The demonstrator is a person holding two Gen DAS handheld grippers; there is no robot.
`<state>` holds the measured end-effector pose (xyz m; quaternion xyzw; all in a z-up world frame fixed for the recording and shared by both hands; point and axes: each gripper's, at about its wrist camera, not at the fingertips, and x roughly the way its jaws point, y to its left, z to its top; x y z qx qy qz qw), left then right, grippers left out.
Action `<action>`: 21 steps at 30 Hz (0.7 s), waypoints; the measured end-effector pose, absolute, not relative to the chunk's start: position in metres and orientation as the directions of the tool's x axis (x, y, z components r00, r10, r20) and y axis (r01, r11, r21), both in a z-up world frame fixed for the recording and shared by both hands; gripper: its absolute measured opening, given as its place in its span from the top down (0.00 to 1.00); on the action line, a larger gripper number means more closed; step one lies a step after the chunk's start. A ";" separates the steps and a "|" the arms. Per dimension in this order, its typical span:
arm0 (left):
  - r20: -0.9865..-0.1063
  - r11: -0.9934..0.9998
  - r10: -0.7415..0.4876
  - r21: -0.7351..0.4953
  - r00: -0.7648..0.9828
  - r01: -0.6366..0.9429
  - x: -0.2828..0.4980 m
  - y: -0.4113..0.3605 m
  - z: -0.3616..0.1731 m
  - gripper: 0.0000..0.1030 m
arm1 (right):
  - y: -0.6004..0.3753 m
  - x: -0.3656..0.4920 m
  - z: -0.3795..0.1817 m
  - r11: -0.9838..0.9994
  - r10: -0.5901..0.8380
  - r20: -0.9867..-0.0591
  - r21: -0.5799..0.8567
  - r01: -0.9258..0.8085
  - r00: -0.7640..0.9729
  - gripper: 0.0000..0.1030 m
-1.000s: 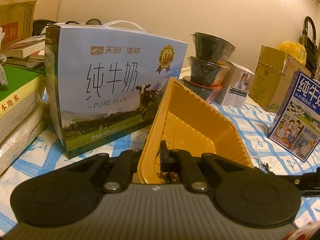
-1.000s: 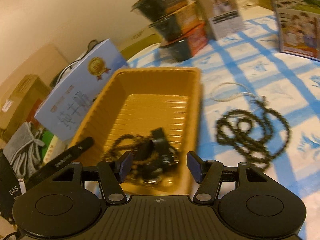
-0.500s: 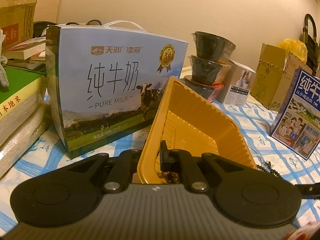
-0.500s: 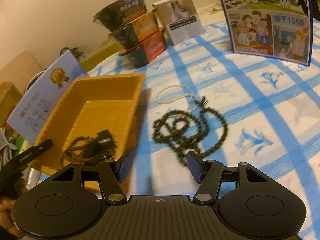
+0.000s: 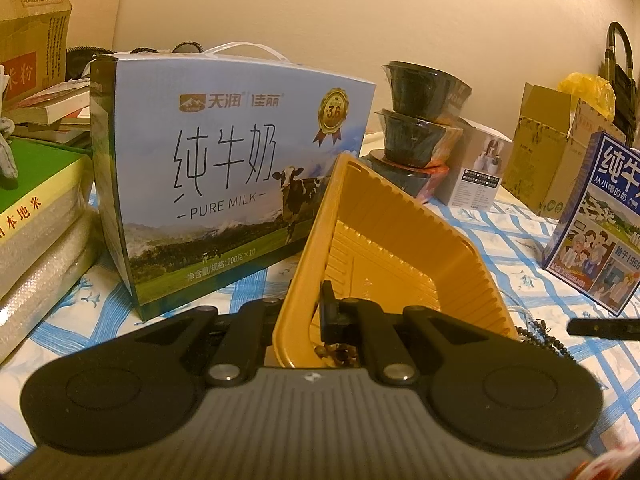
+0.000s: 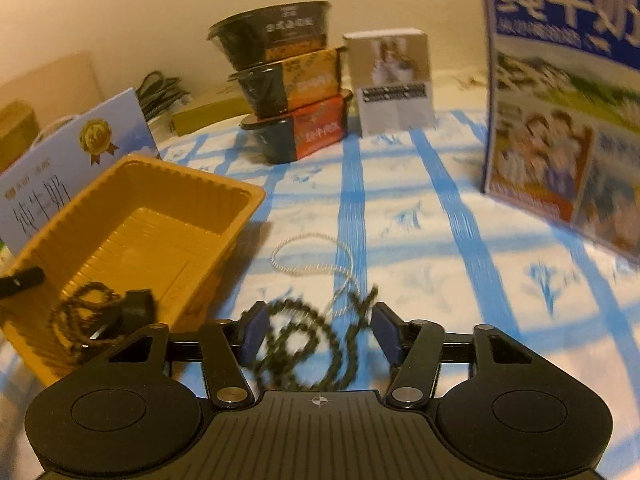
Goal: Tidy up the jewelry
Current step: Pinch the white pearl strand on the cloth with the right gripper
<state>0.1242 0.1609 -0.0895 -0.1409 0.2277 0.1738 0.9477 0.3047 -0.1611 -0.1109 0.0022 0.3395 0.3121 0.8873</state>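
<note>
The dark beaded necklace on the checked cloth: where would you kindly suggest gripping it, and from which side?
Grip the dark beaded necklace at its bunched middle loops, coming from above: it lies flat in a loose tangle, already between the open right gripper's fingers.

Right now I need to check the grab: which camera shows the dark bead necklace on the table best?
The right wrist view: the dark bead necklace lies coiled on the tablecloth between the open right claw fingers, though motion-blurred. The left wrist view shows only a short stretch past the yellow tray, which the left claw grips.
</note>
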 end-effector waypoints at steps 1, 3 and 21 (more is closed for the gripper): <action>-0.481 0.900 0.266 -0.187 0.835 -0.394 0.125 0.161 -0.090 0.93 | -0.159 0.309 -0.113 0.799 0.558 -0.601 0.200 -0.568 0.573 0.53; -0.481 0.899 0.265 -0.190 0.836 -0.395 0.126 0.161 -0.089 0.93 | -0.155 0.319 -0.118 0.785 0.560 -0.602 0.166 -0.597 0.570 0.57; -0.483 0.907 0.265 -0.170 0.835 -0.386 0.126 0.161 -0.088 0.93 | -0.108 0.370 -0.158 0.753 0.500 -0.654 0.005 -0.658 0.568 0.65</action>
